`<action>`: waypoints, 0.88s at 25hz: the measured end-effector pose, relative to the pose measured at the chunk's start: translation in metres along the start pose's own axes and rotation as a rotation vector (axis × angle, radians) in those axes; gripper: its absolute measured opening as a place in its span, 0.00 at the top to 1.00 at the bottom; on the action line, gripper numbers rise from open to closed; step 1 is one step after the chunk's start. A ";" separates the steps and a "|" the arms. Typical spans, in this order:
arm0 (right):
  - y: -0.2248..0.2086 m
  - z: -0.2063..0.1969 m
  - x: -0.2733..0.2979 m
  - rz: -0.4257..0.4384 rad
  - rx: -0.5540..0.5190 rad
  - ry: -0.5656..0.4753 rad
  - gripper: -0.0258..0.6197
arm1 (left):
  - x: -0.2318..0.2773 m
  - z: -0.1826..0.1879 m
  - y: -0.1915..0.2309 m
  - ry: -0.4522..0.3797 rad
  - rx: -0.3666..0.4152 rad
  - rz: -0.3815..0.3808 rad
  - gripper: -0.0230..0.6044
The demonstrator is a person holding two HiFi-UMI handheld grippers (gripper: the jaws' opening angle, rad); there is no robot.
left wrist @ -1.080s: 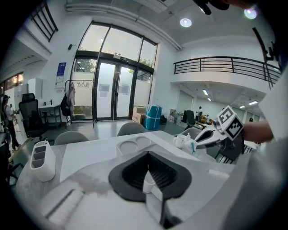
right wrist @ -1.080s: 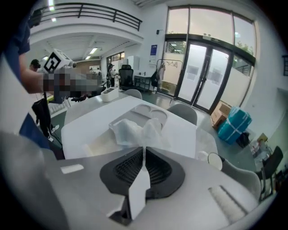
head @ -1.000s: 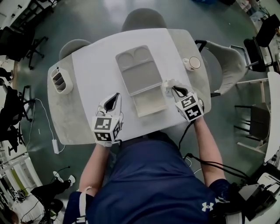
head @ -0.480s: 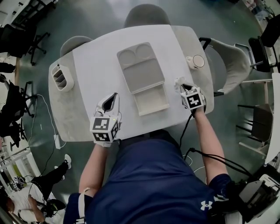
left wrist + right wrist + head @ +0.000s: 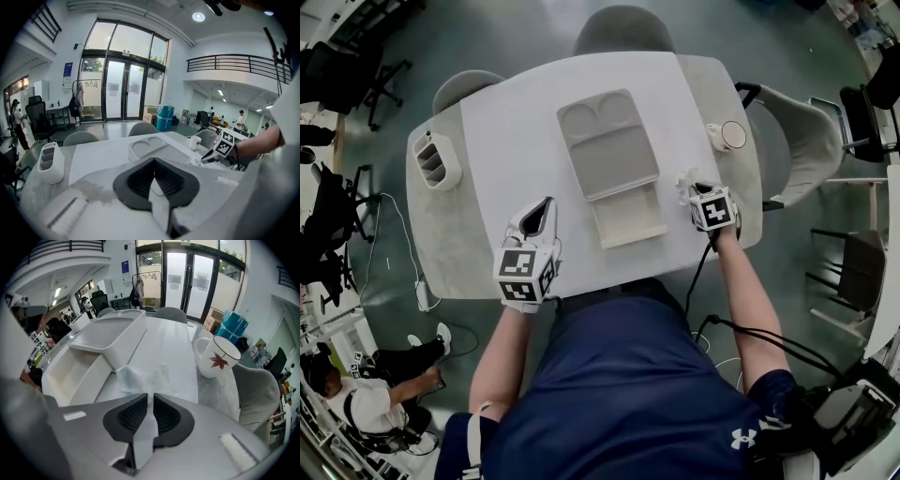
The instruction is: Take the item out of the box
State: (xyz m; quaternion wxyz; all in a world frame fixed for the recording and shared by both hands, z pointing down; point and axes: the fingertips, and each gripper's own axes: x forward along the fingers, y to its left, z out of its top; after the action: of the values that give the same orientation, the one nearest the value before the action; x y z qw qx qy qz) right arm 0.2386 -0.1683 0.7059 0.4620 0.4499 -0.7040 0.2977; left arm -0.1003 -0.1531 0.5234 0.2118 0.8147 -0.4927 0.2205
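Observation:
The white box (image 5: 607, 145) lies open in the middle of the table, its empty lower tray (image 5: 626, 214) towards me; in the right gripper view it is the box (image 5: 105, 341) at the left. A crumpled clear plastic bag (image 5: 140, 376) rests on the table to the right of the box. My right gripper (image 5: 687, 187) is at that bag (image 5: 682, 178). Its jaws (image 5: 150, 397) are opening, a narrow gap shows and a fold of the bag runs between them. My left gripper (image 5: 546, 208) hovers at the front left, shut and empty (image 5: 152, 161).
A white mug (image 5: 724, 136) with a red leaf print (image 5: 218, 355) stands at the table's right side. A white slotted holder (image 5: 434, 164) sits at the left edge. Chairs (image 5: 619, 28) ring the table, one (image 5: 792, 131) close on the right.
My right gripper has carried the bag from the box's right side out towards the table's right edge. The left gripper has stayed put.

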 end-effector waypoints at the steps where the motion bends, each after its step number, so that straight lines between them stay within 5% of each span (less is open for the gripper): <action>1: 0.000 0.000 0.000 0.003 0.009 -0.002 0.89 | 0.001 0.001 0.000 -0.001 0.000 -0.001 0.96; 15: -0.002 0.009 -0.019 0.012 0.111 -0.116 0.85 | 0.005 0.000 -0.004 -0.005 0.003 -0.028 0.96; 22: 0.001 0.043 -0.065 0.017 0.114 -0.317 0.87 | -0.005 0.010 -0.005 -0.042 0.004 -0.024 0.96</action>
State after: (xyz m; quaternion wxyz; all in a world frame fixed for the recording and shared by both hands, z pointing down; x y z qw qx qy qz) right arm 0.2322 -0.1810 0.6294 0.3162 0.5108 -0.7538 0.2664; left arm -0.0968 -0.1532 0.5120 0.2020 0.8254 -0.4870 0.2017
